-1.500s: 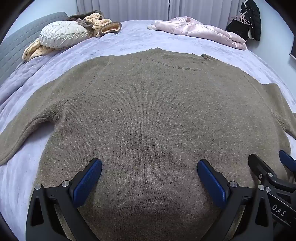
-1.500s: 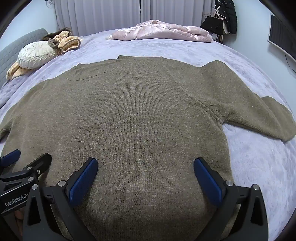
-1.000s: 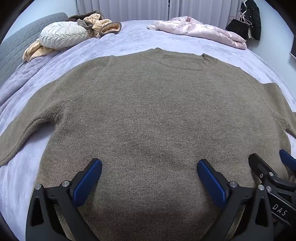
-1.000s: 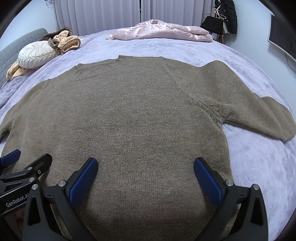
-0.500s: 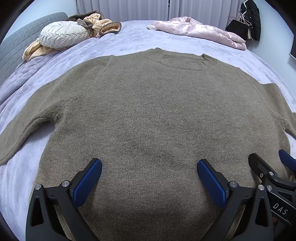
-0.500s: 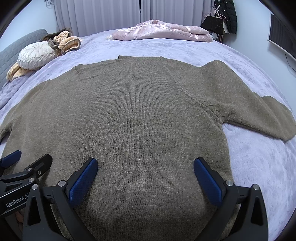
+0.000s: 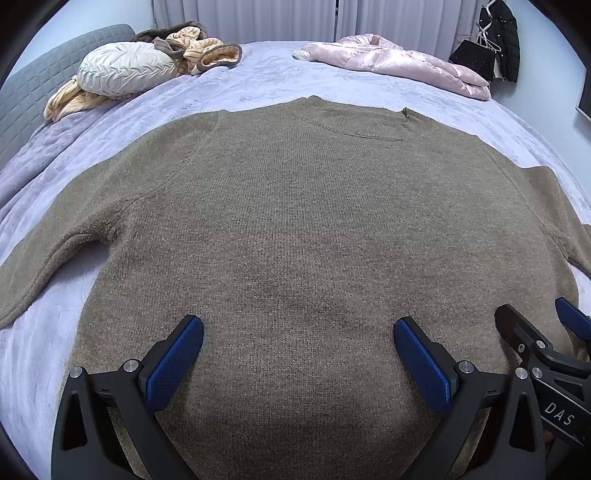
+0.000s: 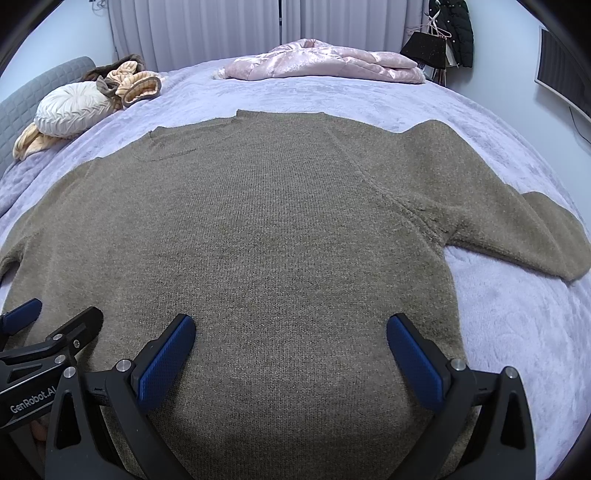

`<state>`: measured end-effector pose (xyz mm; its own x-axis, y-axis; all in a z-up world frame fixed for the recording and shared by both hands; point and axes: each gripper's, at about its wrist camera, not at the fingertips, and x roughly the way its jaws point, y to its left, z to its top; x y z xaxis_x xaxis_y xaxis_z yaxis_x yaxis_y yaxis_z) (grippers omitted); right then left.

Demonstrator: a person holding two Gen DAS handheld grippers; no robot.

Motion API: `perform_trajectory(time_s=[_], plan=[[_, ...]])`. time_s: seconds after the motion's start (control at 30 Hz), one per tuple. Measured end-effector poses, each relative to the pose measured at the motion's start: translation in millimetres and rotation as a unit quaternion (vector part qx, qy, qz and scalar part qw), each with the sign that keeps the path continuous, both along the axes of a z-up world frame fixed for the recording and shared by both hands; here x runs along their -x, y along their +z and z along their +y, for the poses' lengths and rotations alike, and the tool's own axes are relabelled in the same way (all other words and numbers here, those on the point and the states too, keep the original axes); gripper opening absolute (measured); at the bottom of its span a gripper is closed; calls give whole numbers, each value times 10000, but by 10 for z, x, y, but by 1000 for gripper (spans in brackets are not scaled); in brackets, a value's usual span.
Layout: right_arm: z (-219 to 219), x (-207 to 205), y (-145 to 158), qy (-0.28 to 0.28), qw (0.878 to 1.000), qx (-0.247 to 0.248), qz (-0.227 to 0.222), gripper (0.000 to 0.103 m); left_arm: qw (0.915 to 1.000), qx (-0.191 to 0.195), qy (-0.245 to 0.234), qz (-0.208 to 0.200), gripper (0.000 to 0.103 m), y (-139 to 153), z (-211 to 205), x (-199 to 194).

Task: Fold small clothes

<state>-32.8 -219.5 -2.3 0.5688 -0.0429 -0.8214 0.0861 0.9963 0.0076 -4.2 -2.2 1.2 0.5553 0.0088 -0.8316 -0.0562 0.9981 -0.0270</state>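
I see a big olive-brown knitted sweater [image 7: 295, 221] lying flat on the soft lilac bed cover [image 7: 258, 85]. It fills the middle of both views, with its neck at the top and its hem at the bottom of the frame.

In the left wrist view, at the upper left, there is a round white pleated cushion [image 7: 125, 70] with a peach and brown knitted blanket [image 7: 199, 48] bunched beside it. Behind them is a grey padded headboard [image 7: 33, 88]. One sweater sleeve runs down to the left edge of the frame. At the bottom, my left tool [image 7: 299, 332] is spread wide, with its blue pads [image 7: 173, 362] apart over the hem area. It grips nothing. I cannot tell if the pads touch the knit. At the upper right lies a shiny pink puffy jacket [image 7: 399, 62], and a black coat [image 7: 502, 37] hangs by the wall.

In the right wrist view, the left tool shows at the lower left edge of the frame. In the bottom middle, my right tool [image 8: 291, 328] is also spread wide over the hem area, and it grips nothing too. The two tools are side by side. The other sleeve lies out to the right of the frame on the cover. White curtains [image 8: 207, 29] hang along the top.
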Motion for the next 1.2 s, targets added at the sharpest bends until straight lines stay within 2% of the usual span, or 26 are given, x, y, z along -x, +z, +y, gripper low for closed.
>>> perform_trajectory(time_s=[1.0, 1.2], plan=[[32, -2, 0, -14, 10000, 20, 3, 103, 10000, -76, 28, 3, 103, -7, -15, -12], [59, -34, 12, -17, 9999, 45, 108, 103, 9999, -54, 68, 125, 103, 0, -8, -57]])
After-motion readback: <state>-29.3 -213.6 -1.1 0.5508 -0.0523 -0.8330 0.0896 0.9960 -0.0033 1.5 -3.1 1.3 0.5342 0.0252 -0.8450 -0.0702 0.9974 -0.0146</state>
